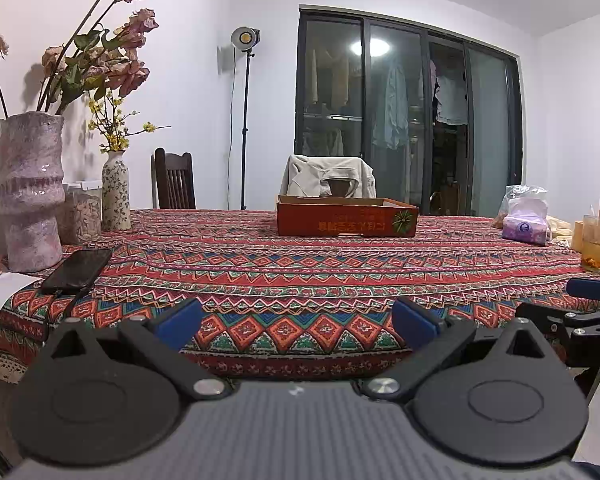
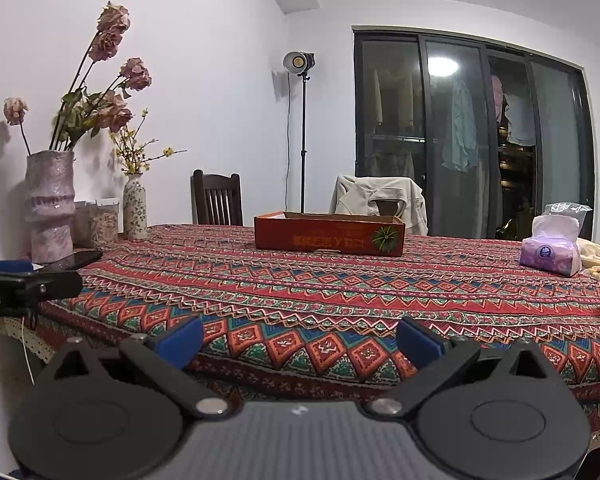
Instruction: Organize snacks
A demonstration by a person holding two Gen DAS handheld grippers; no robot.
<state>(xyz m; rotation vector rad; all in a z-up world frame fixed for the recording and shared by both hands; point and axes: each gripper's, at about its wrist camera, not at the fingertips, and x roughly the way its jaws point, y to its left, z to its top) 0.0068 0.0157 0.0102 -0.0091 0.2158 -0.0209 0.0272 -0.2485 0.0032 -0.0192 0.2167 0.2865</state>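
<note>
Both grippers, left gripper point(image 1: 296, 322) and right gripper point(image 2: 300, 340), are hovering wide and empty off the bench's near edge; box point(image 1: 346, 220) is sitting mid-bench toward the far edge, so I'd approach level.

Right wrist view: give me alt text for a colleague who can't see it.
The open right gripper hovers empty at the near edge of a table under a red patterned tablecloth, facing a shallow red cardboard box near the far side. A purple tissue pack sits right; two flower vases and a phone sit left.
</note>
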